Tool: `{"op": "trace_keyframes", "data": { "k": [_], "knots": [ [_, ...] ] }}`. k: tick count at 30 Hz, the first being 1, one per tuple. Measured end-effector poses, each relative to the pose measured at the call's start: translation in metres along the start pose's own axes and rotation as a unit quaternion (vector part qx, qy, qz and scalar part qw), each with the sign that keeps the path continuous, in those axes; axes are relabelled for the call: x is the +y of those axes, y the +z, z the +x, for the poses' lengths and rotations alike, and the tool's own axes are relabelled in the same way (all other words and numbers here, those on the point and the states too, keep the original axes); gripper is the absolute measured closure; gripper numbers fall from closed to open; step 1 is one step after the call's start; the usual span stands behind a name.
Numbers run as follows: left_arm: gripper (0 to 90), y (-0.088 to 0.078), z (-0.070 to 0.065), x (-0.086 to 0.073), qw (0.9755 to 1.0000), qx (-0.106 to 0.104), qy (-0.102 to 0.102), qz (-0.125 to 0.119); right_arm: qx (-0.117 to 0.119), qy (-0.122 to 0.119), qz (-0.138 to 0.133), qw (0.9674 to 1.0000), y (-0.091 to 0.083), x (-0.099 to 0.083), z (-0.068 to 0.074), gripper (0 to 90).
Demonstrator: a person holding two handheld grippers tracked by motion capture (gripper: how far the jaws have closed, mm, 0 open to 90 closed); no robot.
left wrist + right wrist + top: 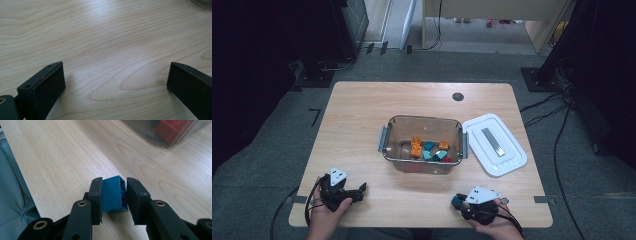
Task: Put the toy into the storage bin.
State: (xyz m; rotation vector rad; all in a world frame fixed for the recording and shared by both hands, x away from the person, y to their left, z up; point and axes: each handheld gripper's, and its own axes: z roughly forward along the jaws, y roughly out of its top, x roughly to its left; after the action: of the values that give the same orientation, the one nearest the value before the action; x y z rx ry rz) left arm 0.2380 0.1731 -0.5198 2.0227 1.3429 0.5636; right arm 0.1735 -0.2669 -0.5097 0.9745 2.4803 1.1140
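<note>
A blue brick (113, 195) sits between the black jaws of my right gripper (114, 193), both pads against its sides, just above the wooden table near its front edge. In the high view that gripper (458, 201) lies at the bottom right with the blue brick (455, 200) at its tip. My left gripper (360, 192) rests at the bottom left, jaws wide apart. In its own view the left gripper (116, 82) has bare wood between its fingers.
A clear plastic bin (422, 119) stands mid-table with orange bricks (416, 146), teal bricks (429, 149) and a red brick (446, 159) inside. Its white lid (494, 145) lies to its right. The bin's corner (150, 137) is just ahead of my right gripper.
</note>
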Motion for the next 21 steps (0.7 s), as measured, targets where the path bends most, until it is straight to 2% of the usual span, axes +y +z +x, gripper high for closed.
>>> {"op": "trace_keyframes", "data": {
  "k": [12, 21],
  "knots": [
    [1.5, 0.000, 0.000, 0.000, 1.0000, 0.000, 0.000, 0.000, -0.009, 0.014, -0.010, 0.9998, -0.010, 0.011, -0.003, 68.4],
    [1.4, 0.000, 0.000, 0.000, 1.0000, 0.000, 0.000, 0.000, -0.013, 0.010, -0.030, 0.9994, -0.024, 0.027, -0.005, 68.3]
  ]
}}
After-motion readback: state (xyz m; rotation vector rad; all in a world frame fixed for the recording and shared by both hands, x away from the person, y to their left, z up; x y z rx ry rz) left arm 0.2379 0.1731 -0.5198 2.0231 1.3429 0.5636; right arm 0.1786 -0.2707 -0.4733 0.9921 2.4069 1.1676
